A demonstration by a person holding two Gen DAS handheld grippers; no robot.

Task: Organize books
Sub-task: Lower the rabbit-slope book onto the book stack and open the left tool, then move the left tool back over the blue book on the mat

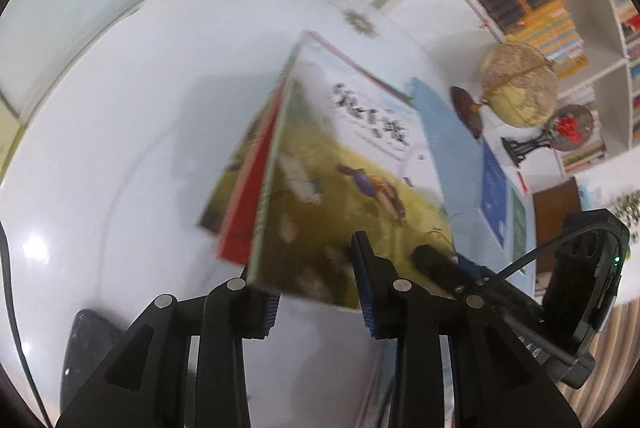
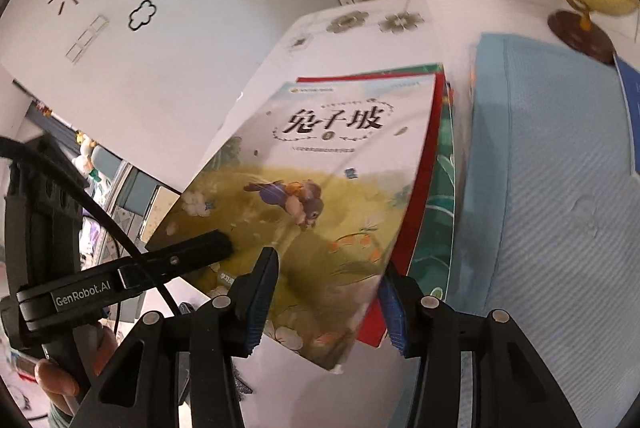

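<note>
A stack of three books is held tilted above the white table (image 1: pixel 120 148). The top one is a picture book with a rabbit on a yellow-green cover (image 1: pixel 344 180), also in the right wrist view (image 2: pixel 320 180). Under it lie a red book (image 2: pixel 420 196) and a green book (image 2: pixel 438 204). My left gripper (image 1: pixel 308 284) is shut on the stack's near edge, fingers (image 1: pixel 372 288) on either face. My right gripper (image 2: pixel 328 292) is shut on the same stack from the other side. Each gripper shows in the other's view.
A pale blue box or mat (image 2: pixel 552 188) lies right of the stack, with a blue book (image 1: pixel 494 192) beyond. A globe on a wooden stand (image 1: pixel 516 84) and a smaller red ornament (image 1: pixel 568 128) stand near bookshelves (image 1: pixel 560 20). A dark object (image 1: pixel 88 344) lies at the table's near left.
</note>
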